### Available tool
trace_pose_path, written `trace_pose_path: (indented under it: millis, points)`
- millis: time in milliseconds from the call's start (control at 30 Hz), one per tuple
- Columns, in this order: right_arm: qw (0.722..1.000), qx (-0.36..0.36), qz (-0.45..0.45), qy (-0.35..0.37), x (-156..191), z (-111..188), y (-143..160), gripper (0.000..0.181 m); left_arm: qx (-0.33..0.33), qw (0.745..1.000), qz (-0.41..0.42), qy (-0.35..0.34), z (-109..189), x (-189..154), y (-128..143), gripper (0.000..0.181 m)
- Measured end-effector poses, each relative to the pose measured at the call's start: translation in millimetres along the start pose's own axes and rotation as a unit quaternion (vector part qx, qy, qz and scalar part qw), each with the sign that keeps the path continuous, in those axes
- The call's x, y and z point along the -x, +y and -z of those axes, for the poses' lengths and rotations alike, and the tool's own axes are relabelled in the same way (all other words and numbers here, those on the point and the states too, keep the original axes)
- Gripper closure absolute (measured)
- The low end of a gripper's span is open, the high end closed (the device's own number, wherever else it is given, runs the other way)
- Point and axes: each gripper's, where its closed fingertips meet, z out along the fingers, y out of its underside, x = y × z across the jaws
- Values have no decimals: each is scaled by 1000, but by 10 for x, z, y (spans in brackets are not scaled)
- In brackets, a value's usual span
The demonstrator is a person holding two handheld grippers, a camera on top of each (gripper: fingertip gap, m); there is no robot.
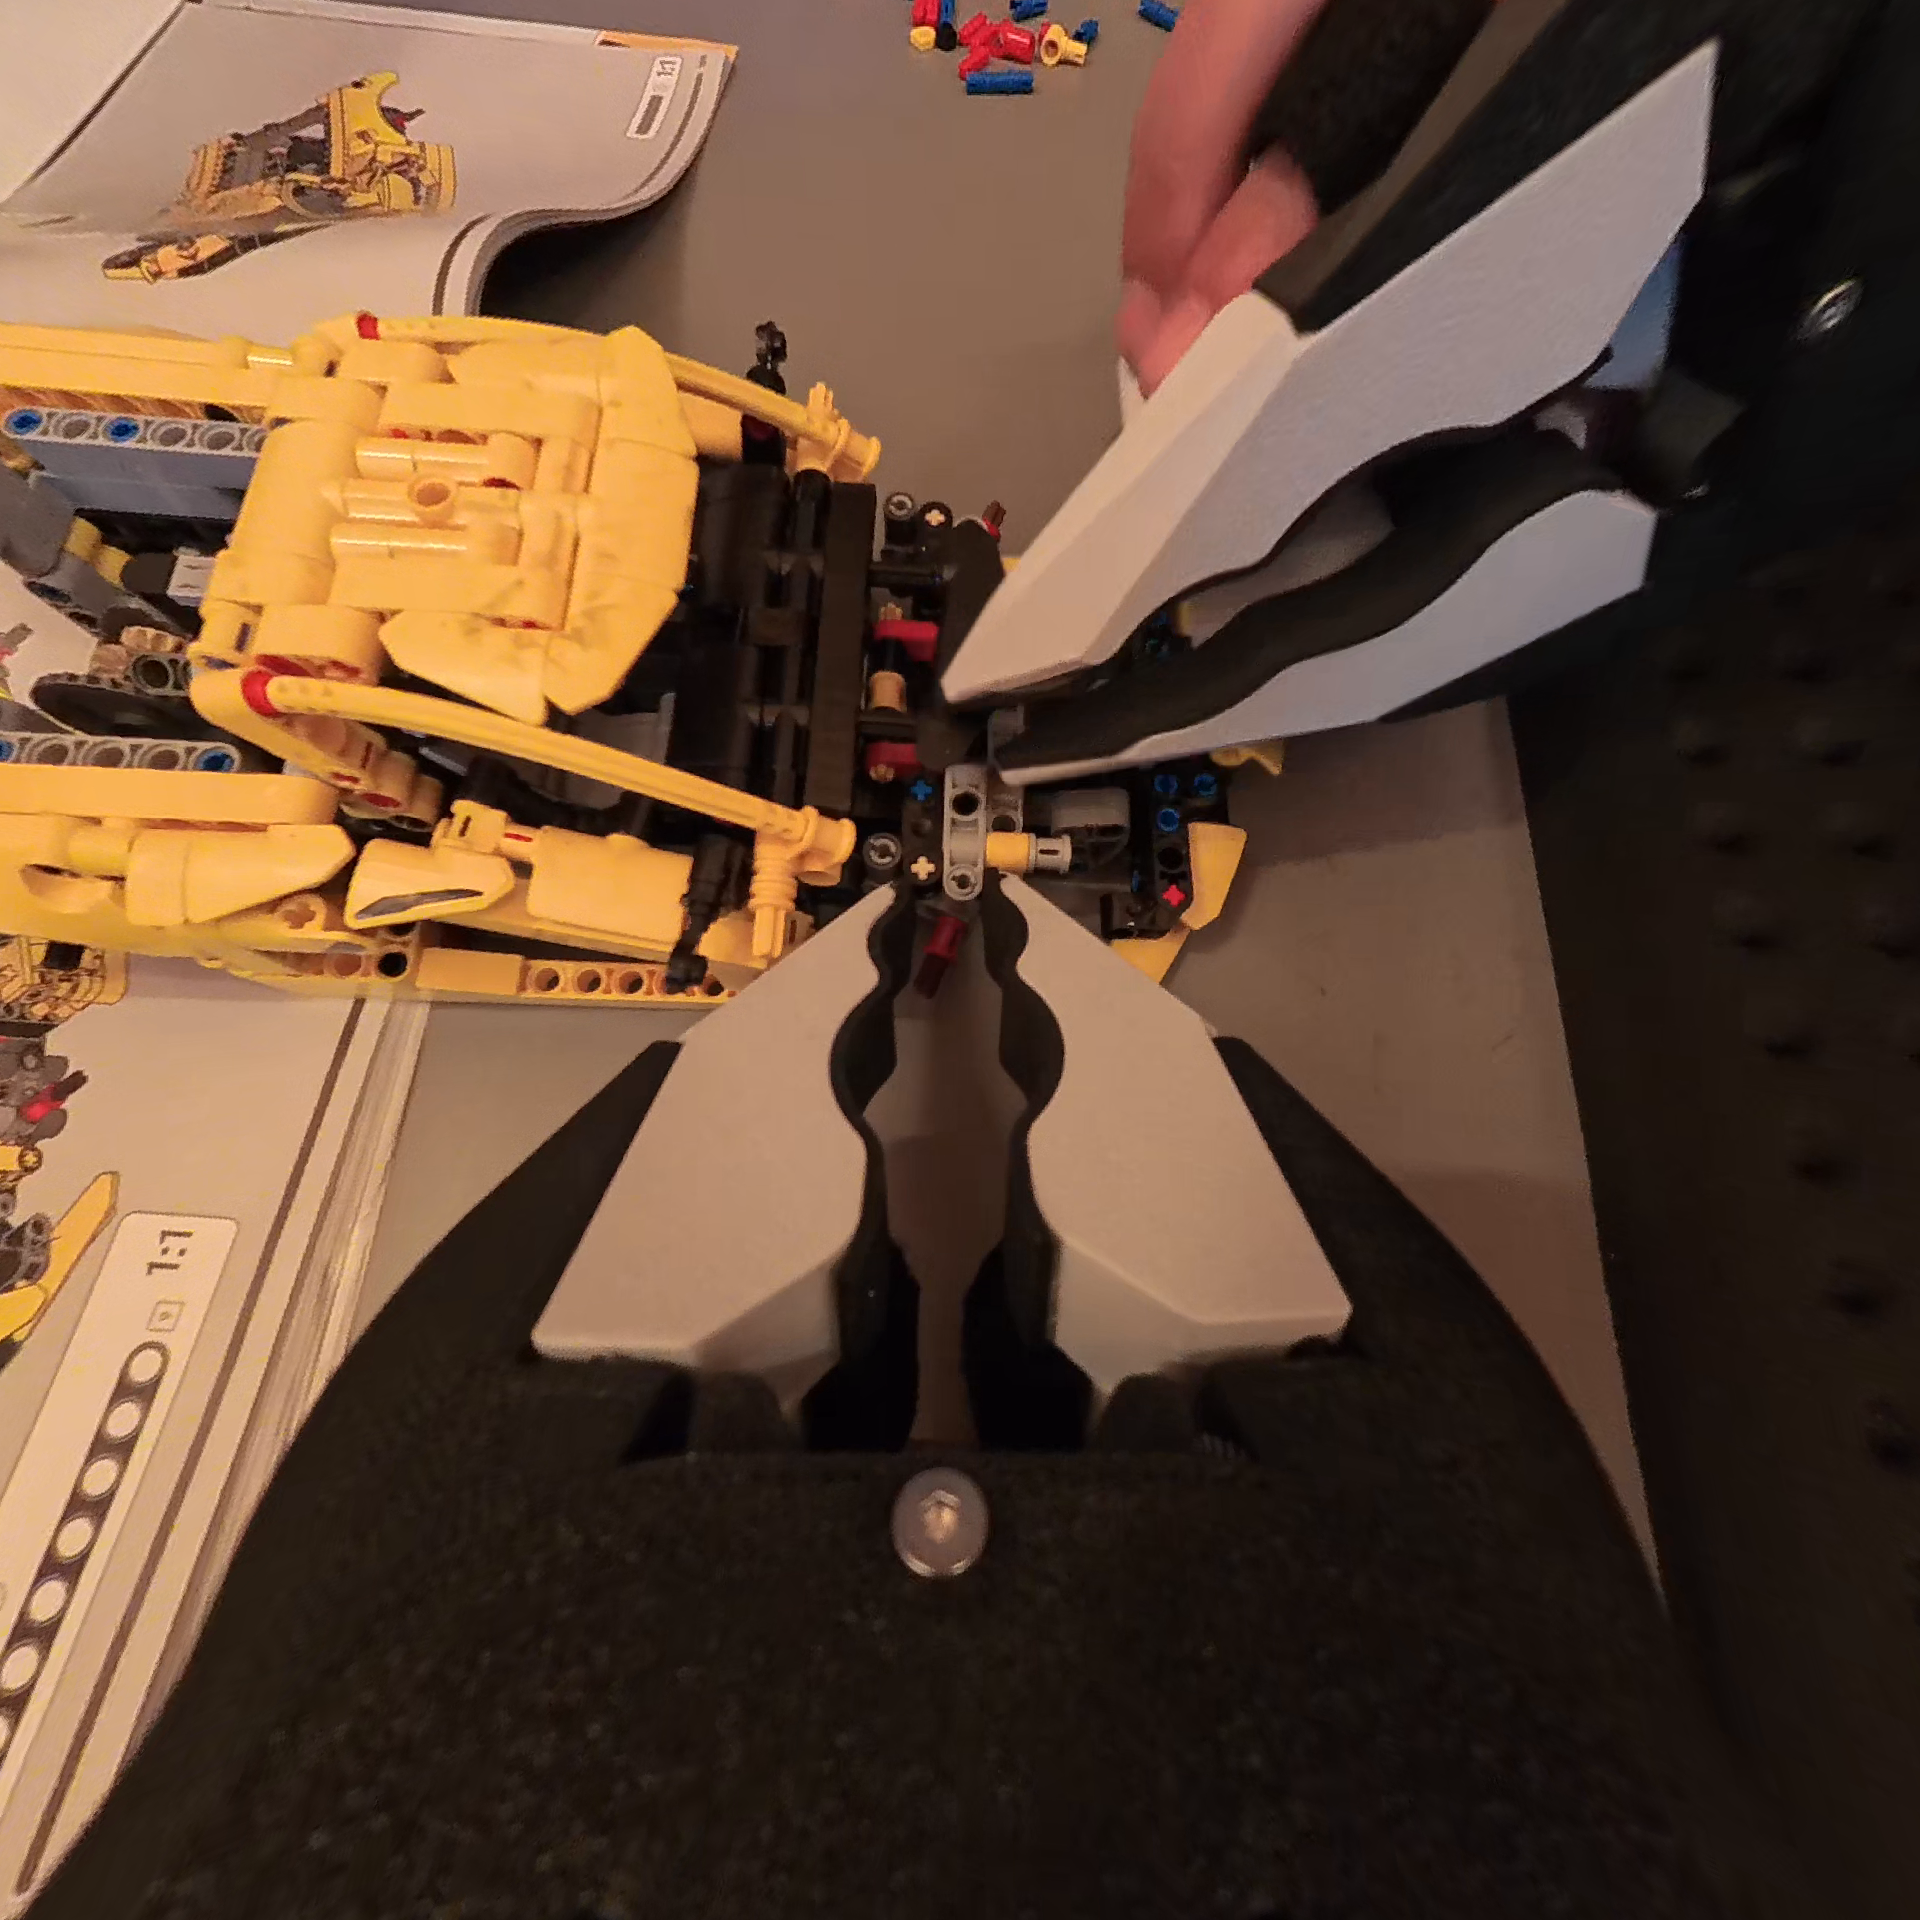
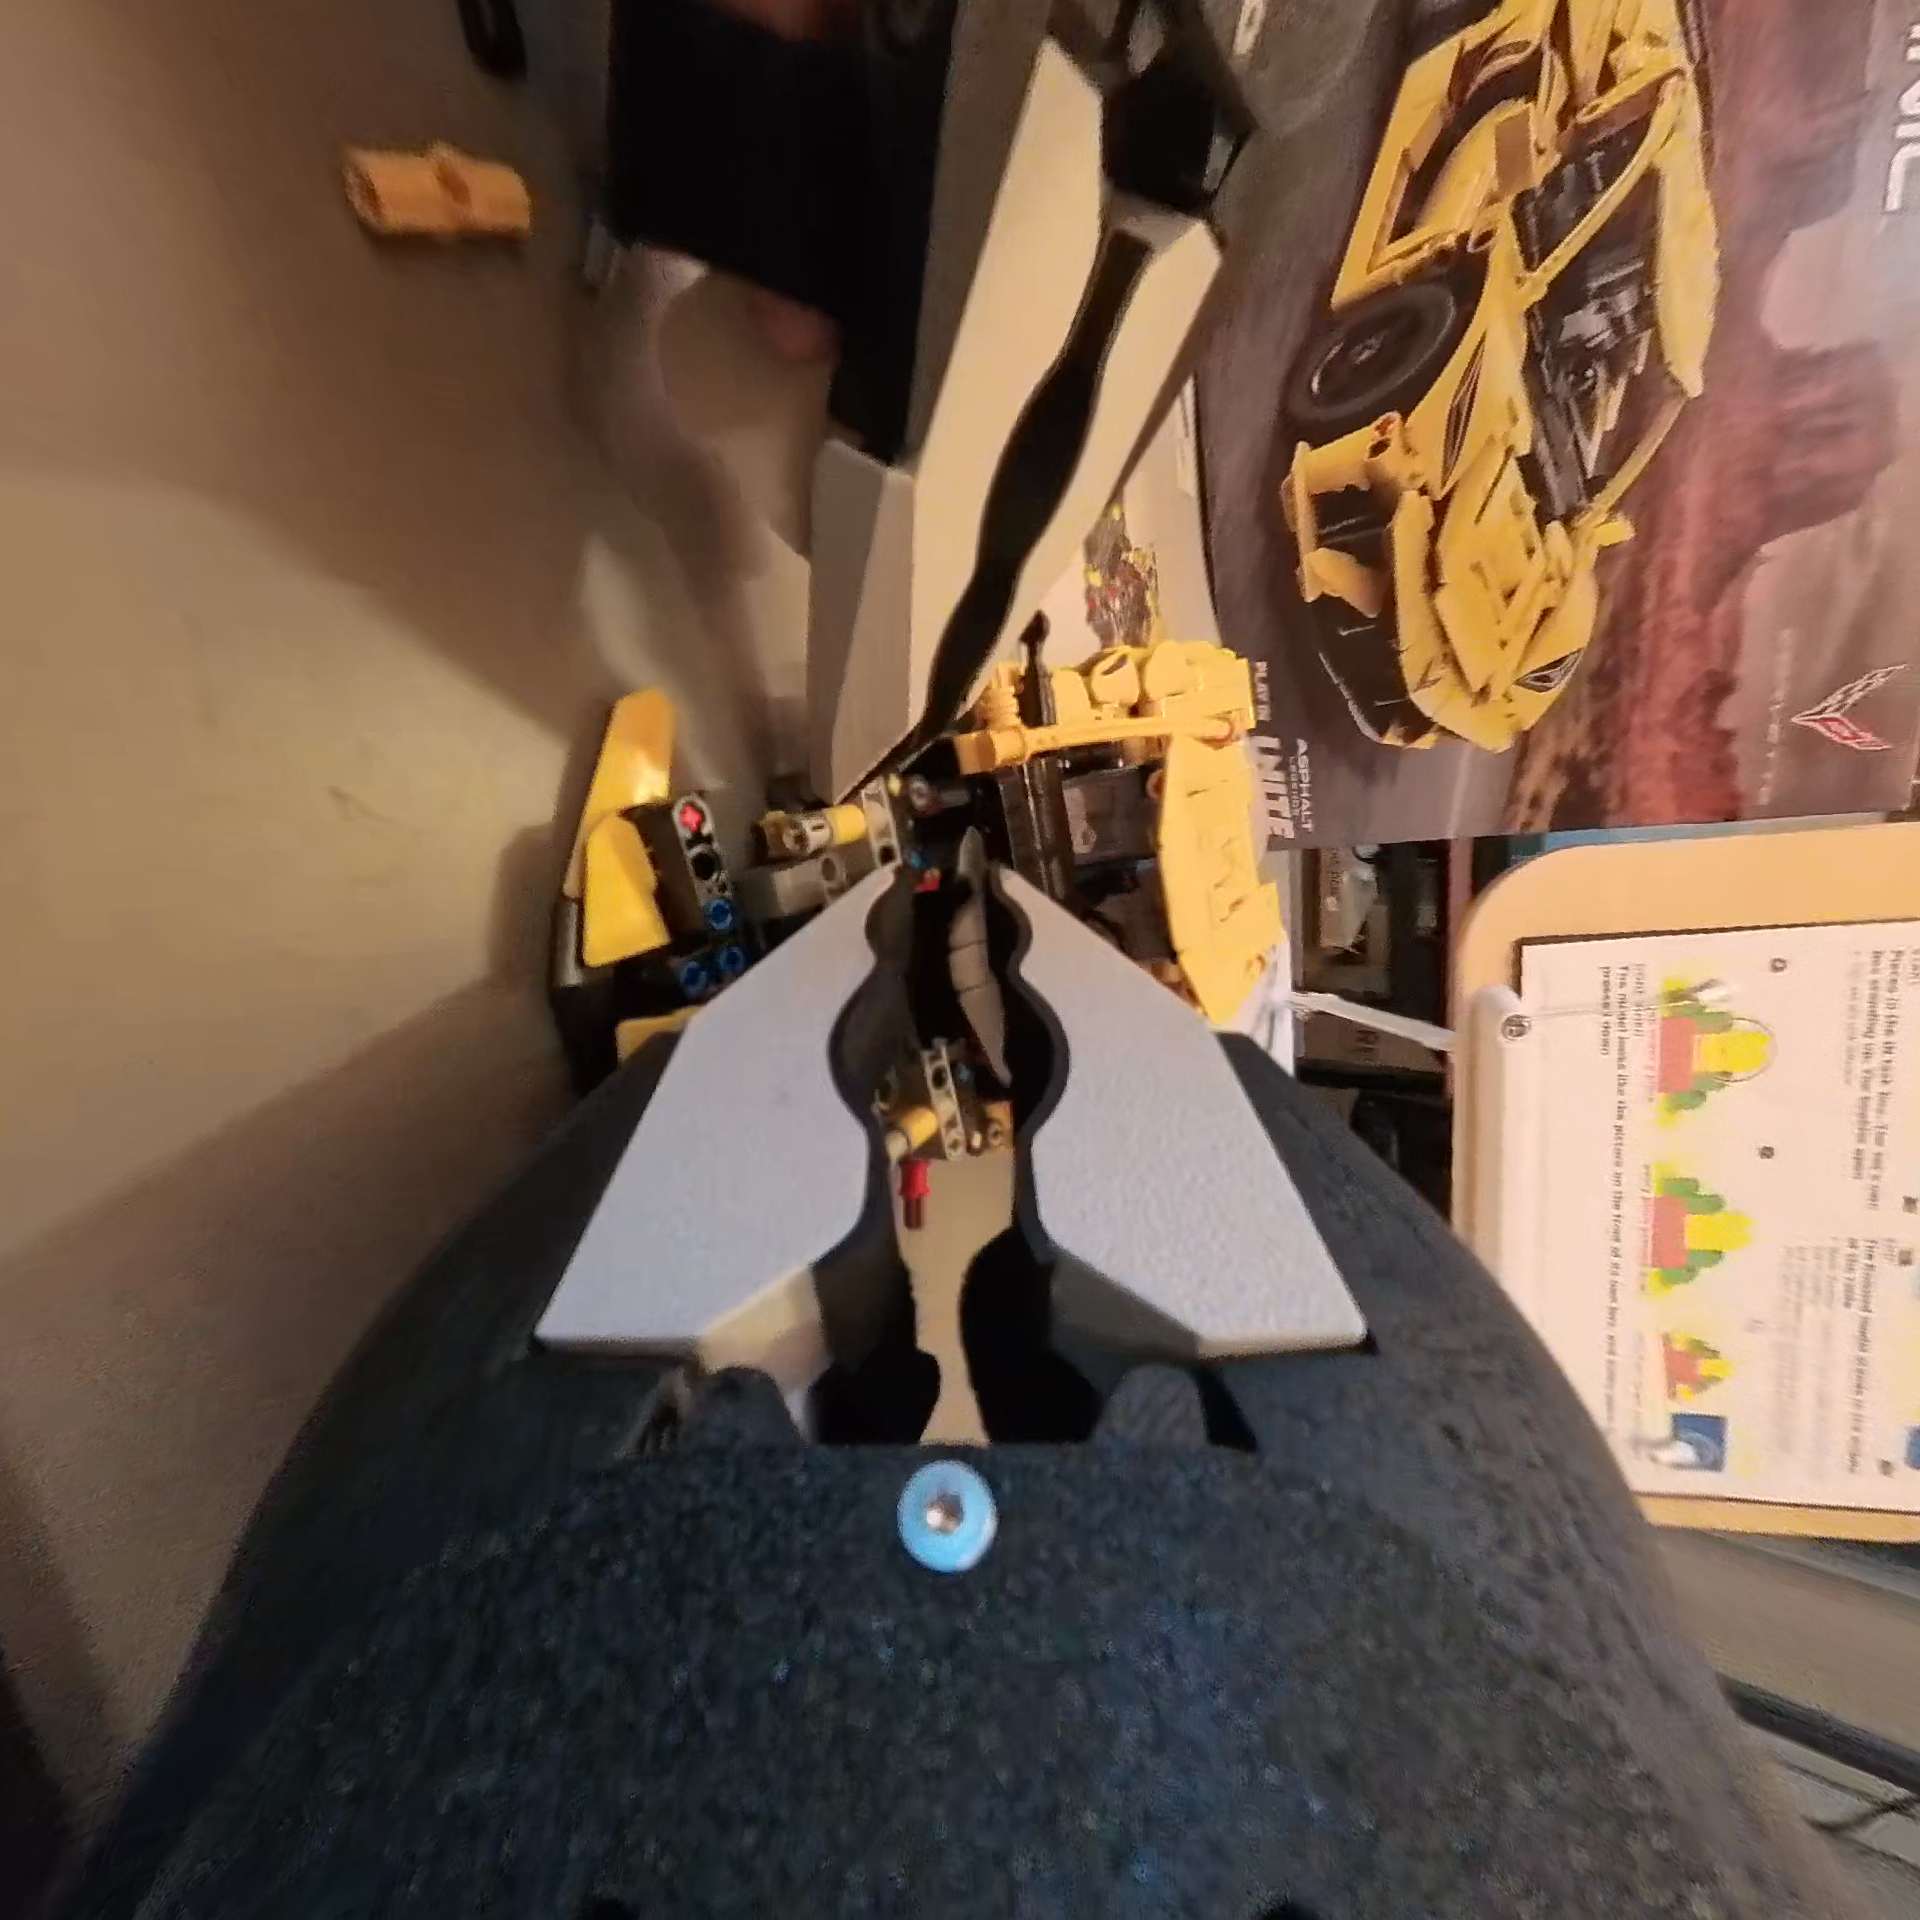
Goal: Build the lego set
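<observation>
While the yellow car model (image 1: pixel 436 644) lies on the grey table (image 1: pixel 935 312) with its body largely built, I work both grippers at its exposed chassis end. My left gripper (image 1: pixel 951 914) is narrowed to a slim gap around a red pin (image 1: pixel 940 951) at the frame's edge; whether it truly pinches it, I cannot tell. My right gripper (image 1: pixel 971 727) comes in from the side, nearly closed, tips against the black framework. In its own view a small grey-and-black subassembly (image 2: pixel 951 1081) sits between the fingers, seemingly held. An open instruction booklet (image 1: pixel 187 1195) and loose small parts (image 1: pixel 997 52) suggest, by my judgement, several steps remain.
</observation>
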Motion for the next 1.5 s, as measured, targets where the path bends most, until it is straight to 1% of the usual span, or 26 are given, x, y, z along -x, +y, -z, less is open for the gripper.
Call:
trace_pose_path:
  millis: [67, 133, 267, 400, 500, 667, 800, 967, 1033, 1233, 1300, 1400, 1467, 1500]
  points:
    - [1000, -11, -9, 2, -43, 33, -54, 175, 0, 1000, 0, 0, -1, -2, -1, 169]
    - [1000, -6, -9, 3, -83, 28, -43, 181, -1, 1000, 1, 1, -1, -2, -1, 169]
    - [1000, 12, 9, 1, -83, -4, 12, 181, -6, 1000, 3, 2, -3, -5, -2, 169]
    - [1000, 12, -10, -22, -54, 61, -31, 177, -8, 1000, 5, 4, -3, -5, -3, 169]
    - [999, 31, -15, -36, -27, 25, 33, 176, -8, 1000, 5, 4, -4, -6, -3, 169]
    - [999, 39, 2, -23, -32, -5, 53, 177, -9, 1000, 5, 3, -5, -7, -4, 169]
    - [999, 39, 15, 17, -39, -2, 53, 179, -9, 1000, 7, 3, -6, -7, -4, 169]
    - [990, 56, 76, 109, -44, 0, 51, 180, -10, 1000, 12, 5, -6, -7, -5, 169]
    - [987, 62, 85, 121, -44, 0, 52, 180, -9, 1000, 12, 4, -7, -8, -5, 169]
    - [986, 73, 76, 127, -48, -15, 53, 180, -11, 1000, 8, -1, -4, 3, -4, 169]
    - [989, 74, 55, 117, -47, -17, 54, 180, -13, 1000, 10, 2, -3, 4, -4, 169]
    - [996, 64, -7, 54, -40, -4, 60, 177, -18, 1000, 21, 10, -3, 2, -5, 169]
    - [997, 55, -44, -14, -1, 17, 41, 163, -16, 1000, 16, 8, -7, -3, -6, 169]
    - [997, 43, -55, -37, -39, 39, 17, 161, -15, 1000, 14, 7, -8, -6, -8, 169]
